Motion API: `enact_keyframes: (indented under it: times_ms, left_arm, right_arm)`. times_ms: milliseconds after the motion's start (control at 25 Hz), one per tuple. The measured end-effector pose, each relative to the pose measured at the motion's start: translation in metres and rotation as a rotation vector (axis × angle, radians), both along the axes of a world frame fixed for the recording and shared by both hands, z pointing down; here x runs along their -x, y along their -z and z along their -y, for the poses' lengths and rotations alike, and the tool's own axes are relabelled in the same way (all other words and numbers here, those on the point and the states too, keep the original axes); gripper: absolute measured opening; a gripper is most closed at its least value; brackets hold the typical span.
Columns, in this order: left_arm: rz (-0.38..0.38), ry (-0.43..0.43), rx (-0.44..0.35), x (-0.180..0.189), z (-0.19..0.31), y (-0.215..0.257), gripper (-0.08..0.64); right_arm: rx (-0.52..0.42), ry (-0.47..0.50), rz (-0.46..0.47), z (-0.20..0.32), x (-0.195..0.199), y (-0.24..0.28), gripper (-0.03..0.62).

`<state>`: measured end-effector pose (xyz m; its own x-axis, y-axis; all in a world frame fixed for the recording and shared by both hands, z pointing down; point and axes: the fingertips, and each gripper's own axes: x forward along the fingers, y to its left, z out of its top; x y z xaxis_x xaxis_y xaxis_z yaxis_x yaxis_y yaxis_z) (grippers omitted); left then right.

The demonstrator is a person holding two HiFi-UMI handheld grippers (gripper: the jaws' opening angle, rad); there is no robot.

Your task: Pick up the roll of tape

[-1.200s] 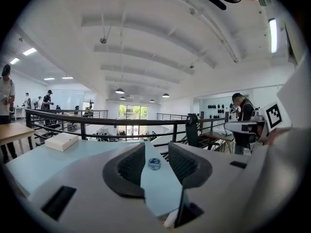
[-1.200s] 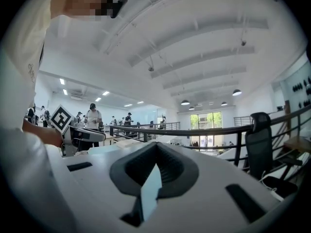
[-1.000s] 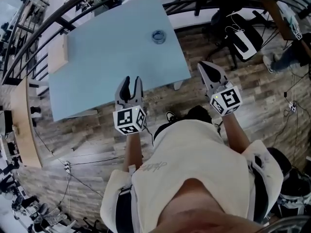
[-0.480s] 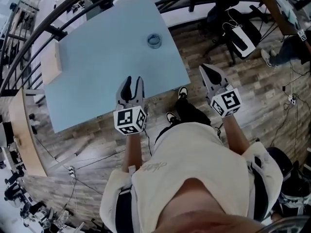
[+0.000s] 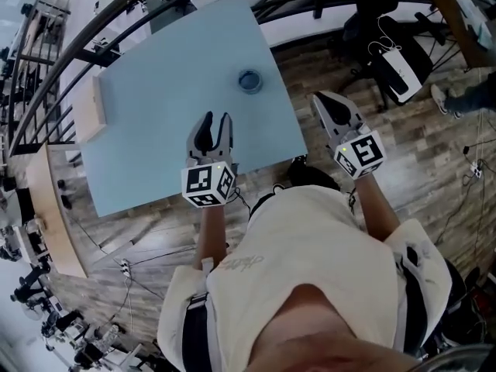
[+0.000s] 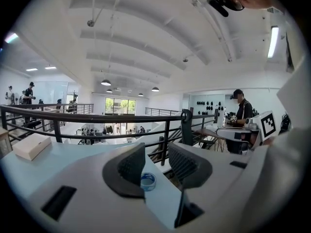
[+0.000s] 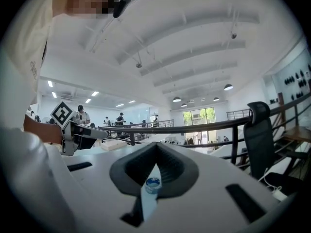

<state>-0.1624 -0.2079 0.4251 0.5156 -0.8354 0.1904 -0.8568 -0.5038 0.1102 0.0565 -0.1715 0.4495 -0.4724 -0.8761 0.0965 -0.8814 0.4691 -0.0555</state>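
Note:
The roll of tape [image 5: 249, 80], a small blue-grey ring, lies flat on the pale blue table [image 5: 170, 84] near its right edge. In the head view my left gripper [image 5: 215, 121] is over the table's near part, short of the tape and to its left, open and empty. The right gripper [image 5: 322, 99] hangs over the wooden floor just off the table's right corner, shut on nothing. The left gripper view shows the tape [image 6: 147, 181] far off between the spread jaws of the left gripper [image 6: 155, 152]. In the right gripper view the tape [image 7: 153, 184] shows below the touching tips of the right gripper [image 7: 155, 147].
A pale wooden box [image 5: 98, 108] sits at the table's left edge. A black railing [image 5: 155, 6] runs behind the table. An office chair [image 5: 387, 53] with a white item stands on the floor at right. A person [image 6: 239, 111] stands at a bench beyond.
The table and tape have come nearer in the head view, and both grippers have moved forward. The left gripper now reaches over the table's near edge. Neither gripper's jaws have changed.

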Motion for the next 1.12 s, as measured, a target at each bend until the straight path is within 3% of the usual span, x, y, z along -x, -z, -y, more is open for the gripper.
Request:
enact_keyframes:
  times_ms: [240, 480, 920, 1120]
  left_arm:
    - [0.040, -0.005, -0.009, -0.021, 0.035, 0.004, 0.163]
    - [0.051, -0.028, 0.051, -0.040, 0.053, -0.013, 0.163]
    - [0.147, -0.122, 0.154, -0.064, 0.085, -0.073, 0.163]
    - [0.206, -0.154, 0.236, -0.079, 0.103, -0.117, 0.163]
  right_arm:
    - [-0.032, 0.009, 0.025, 0.038, -0.020, 0.003, 0.006]
    - [-0.028, 0.016, 0.044, 0.058, -0.030, 0.001, 0.006]
    - [0.030, 0.008, -0.015, 0.058, -0.028, -0.021, 0.006]
    - [0.063, -0.006, -0.038, 0.063, -0.038, -0.033, 0.006]
